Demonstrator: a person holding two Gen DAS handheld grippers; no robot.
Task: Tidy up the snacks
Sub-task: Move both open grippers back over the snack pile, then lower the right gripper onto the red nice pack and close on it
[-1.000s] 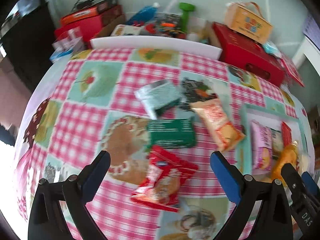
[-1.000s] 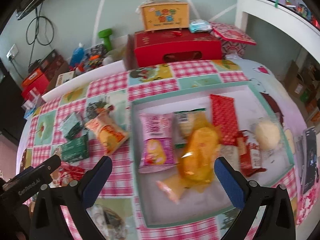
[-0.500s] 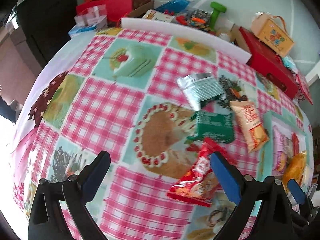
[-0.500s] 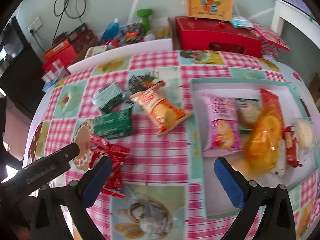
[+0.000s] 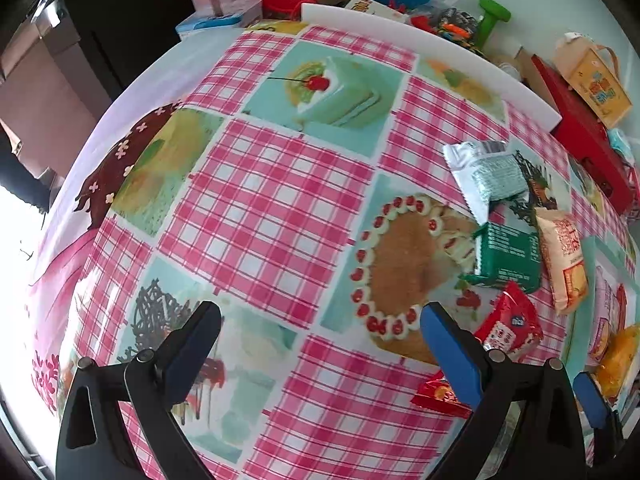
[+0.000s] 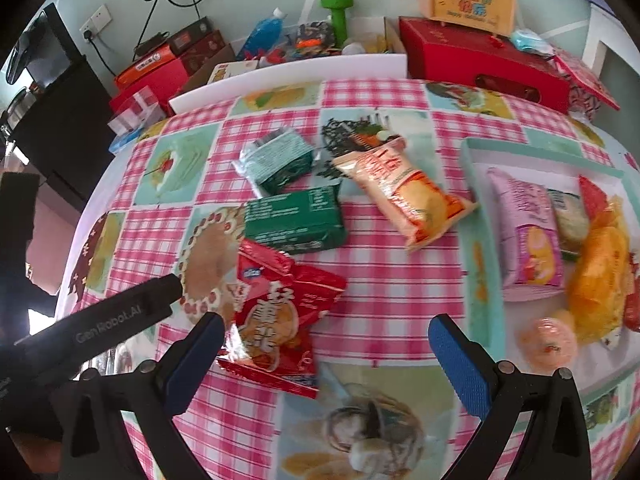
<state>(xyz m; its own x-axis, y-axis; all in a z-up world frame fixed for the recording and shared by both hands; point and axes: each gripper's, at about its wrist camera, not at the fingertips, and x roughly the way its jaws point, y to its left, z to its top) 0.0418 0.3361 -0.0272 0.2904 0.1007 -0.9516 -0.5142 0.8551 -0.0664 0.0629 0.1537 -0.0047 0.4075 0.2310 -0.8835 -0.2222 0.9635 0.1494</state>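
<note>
**Operator:** Since the earlier frames, both cameras have swung to the left. The left gripper now faces mostly bare tablecloth, and the loose snacks sit at the right edge of its view. The right gripper has left the tray and now hangs over the loose packets.

**Observer:** Jaw condition?

**Operator:** Both grippers stand wide, blue pads well apart, nothing held. In the right wrist view, the left pad overlaps the lower corner of the red snack packet; contact cannot be confirmed.

**Observer:** Location of the loose items?

**Operator:** Four packets lie on the cloth, left of the tray. The red snack packet is nearest the right gripper. Just beyond it lies the dark green packet, flat, its edge meeting the red one. Further back is the silver-and-green foil packet. The orange-and-cream chip bag lies diagonally, its lower end close to the tray rim.

**Observer:** Tray contents?

**Operator:** A pink snack bag, a yellow-orange bag, a small round peach-coloured item, and further packets partly hidden behind them. The left gripper's black body shows at the lower left of the right wrist view.
</note>
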